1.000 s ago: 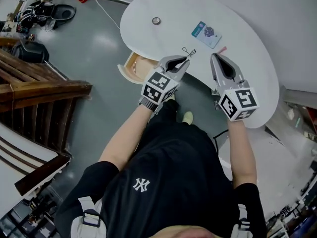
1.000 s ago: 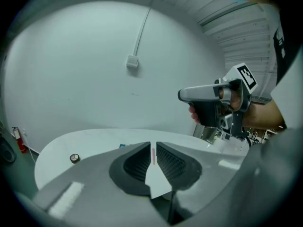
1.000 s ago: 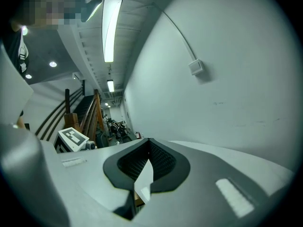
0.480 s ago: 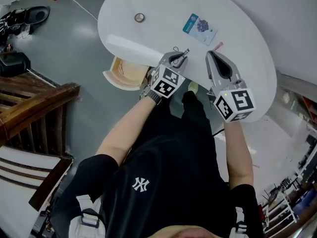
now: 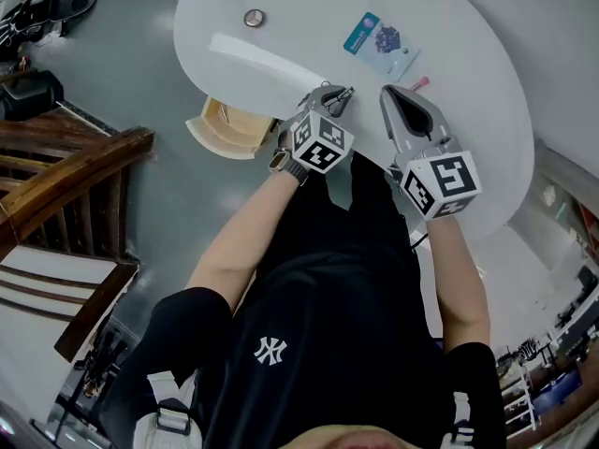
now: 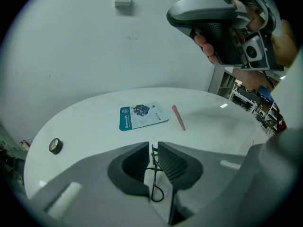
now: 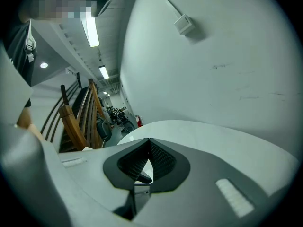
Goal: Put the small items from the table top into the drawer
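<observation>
My left gripper (image 5: 343,93) is shut on a small black wire clip (image 6: 154,174), whose thin loop hangs between the jaws (image 5: 348,91). It hovers over the near edge of the white oval table (image 5: 468,82). On the table top lie a blue card (image 5: 379,43), a pink pen (image 5: 418,82) and a small tape roll (image 5: 254,17); the left gripper view shows the card (image 6: 142,116), pen (image 6: 178,117) and roll (image 6: 55,146) too. The wooden drawer (image 5: 227,126) stands open under the table's left edge. My right gripper (image 5: 386,93) is shut and empty, beside the left one.
A wooden stair rail (image 5: 65,171) runs along the left, also seen in the right gripper view (image 7: 71,119). Dark bags and gear (image 5: 42,7) lie on the grey floor at far left. A white wall (image 6: 118,46) rises behind the table.
My left gripper has drawn back a little toward the table's near edge with the wire clip still held. The right gripper has kept its place beside it.
</observation>
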`<state>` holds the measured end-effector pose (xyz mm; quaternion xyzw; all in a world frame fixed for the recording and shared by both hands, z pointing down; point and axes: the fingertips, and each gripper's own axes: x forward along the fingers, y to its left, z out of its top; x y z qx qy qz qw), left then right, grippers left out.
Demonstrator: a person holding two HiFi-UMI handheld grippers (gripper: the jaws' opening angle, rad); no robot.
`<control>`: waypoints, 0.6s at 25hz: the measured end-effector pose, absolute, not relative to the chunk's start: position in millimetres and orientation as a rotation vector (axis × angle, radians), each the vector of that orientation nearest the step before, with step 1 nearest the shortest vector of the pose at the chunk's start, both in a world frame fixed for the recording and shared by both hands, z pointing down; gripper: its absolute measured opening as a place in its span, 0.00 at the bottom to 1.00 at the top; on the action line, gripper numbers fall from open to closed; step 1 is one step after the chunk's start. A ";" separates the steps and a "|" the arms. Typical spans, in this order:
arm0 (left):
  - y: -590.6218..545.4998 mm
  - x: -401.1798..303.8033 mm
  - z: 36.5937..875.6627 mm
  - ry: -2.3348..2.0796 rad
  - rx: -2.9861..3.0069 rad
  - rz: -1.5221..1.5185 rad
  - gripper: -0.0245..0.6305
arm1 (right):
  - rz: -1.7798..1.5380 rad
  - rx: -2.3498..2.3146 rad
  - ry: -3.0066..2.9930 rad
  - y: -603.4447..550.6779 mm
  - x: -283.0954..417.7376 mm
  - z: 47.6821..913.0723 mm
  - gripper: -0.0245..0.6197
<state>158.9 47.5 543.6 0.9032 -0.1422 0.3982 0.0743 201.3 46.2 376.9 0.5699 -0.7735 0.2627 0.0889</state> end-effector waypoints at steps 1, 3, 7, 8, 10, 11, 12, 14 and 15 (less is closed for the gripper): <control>46.7 160.2 547.8 -0.435 2.700 1.207 0.12 | 0.788 1.674 -2.306 43.7 201.2 385.1 0.08; 46.1 161.5 554.8 -0.450 2.678 1.226 0.12 | 0.804 1.631 -2.311 40.8 198.2 400.7 0.08; 48.1 161.4 566.4 -0.456 2.652 1.259 0.12 | 0.832 1.585 -2.312 37.4 193.3 420.4 0.08; 48.6 161.7 569.3 -0.452 2.651 1.272 0.12 | 0.838 1.584 -2.311 36.1 193.7 422.6 0.08; 48.4 162.7 575.0 -0.451 2.650 1.303 0.11 | 0.847 1.585 -2.305 33.9 195.8 424.9 0.08; 47.8 163.2 577.0 -0.453 2.651 1.314 0.10 | 0.848 1.585 -2.302 33.4 196.9 425.1 0.08; 46.9 163.7 578.1 -0.457 2.652 1.320 0.09 | 0.848 1.586 -2.299 33.5 198.0 424.8 0.08; 45.0 164.6 577.7 -0.468 2.661 1.326 0.07 | 0.848 1.589 -2.290 34.7 199.9 424.1 0.08; 44.3 164.5 576.9 -0.472 2.665 1.329 0.07 | 0.849 1.590 -2.286 35.4 200.7 424.0 0.08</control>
